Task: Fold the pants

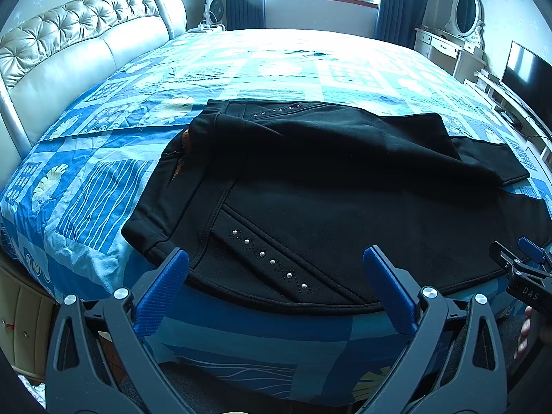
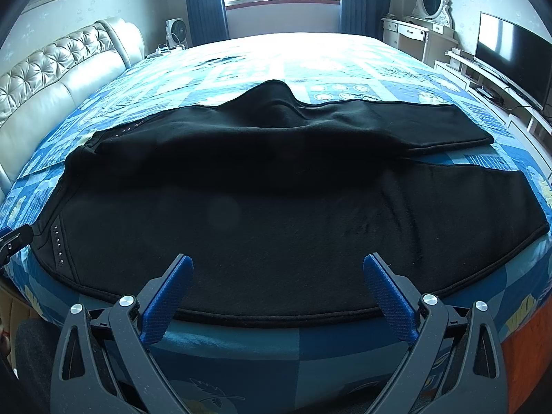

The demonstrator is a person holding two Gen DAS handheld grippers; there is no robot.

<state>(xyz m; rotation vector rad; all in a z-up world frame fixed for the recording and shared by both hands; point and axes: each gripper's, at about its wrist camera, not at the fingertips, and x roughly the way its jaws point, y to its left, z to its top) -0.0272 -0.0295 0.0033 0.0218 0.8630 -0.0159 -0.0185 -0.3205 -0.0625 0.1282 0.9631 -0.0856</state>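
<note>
Two tongs in view, both spread wide and gripping nothing. I read the left tongs (image 1: 275,262) as poised over the near hem at the waist end, by the row of studs (image 1: 272,261). The right tongs (image 2: 277,270) sit over the same near edge, further along the leg.

Pants (image 2: 276,189), black, lie across the bed (image 2: 327,69) on the blue patterned cover, waistband toward the headboard (image 1: 69,45), legs toward the TV (image 2: 514,55). Near leg is flat; the far leg has a raised hump along its far edge and its cuff is offset from the near one.

Judgement: fold not yet started; next step is pinching the near edge with both tongs.

Risks:
- Near hem runs right along the mattress edge, so a shallow pinch may take only the top layer, or catch the cover as well.
- Uneven lift between the two tongs could skew the legs.
- Hump in the far leg may fold into a crease if not smoothed.
- Heavy fabric could slip from a narrow bite.
</note>
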